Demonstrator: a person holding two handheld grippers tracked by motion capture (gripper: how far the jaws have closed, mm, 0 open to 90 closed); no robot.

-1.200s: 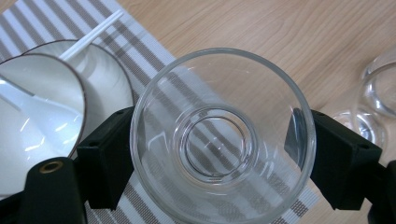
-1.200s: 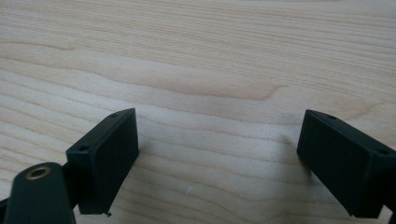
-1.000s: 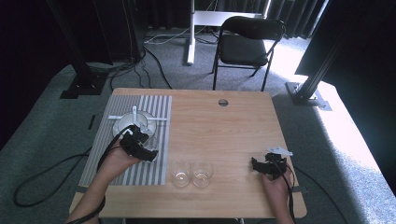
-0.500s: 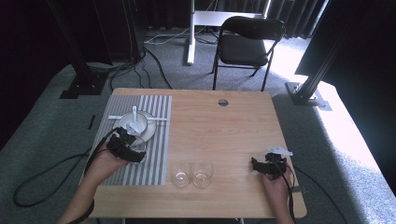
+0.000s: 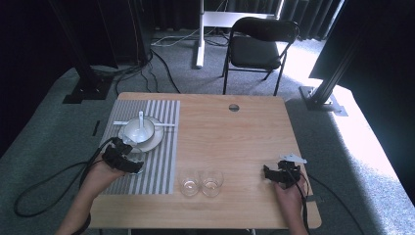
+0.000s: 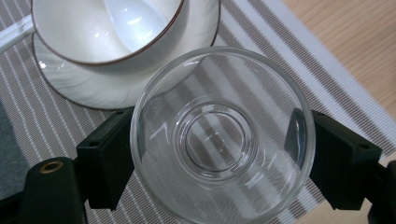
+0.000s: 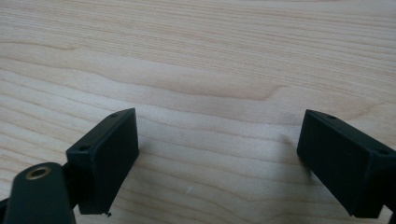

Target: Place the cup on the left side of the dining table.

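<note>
Glass (image 6: 219, 140) clamped in left gripper (image 6: 210, 154) – (right gripper (image 7: 215, 163) spread).

My right gripper (image 7: 219, 163) hovers with its two black jaws spread wide over the pale, bare wooden tabletop (image 7: 210, 60).

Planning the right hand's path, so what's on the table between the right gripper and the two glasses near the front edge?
Nothing: in the high view, bare wood separates the right gripper from the two glasses.

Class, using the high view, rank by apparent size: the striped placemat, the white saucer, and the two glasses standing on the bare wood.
1. Striped placemat
2. White saucer
3. The two glasses, left and right: they look alike, so they tie.
</note>
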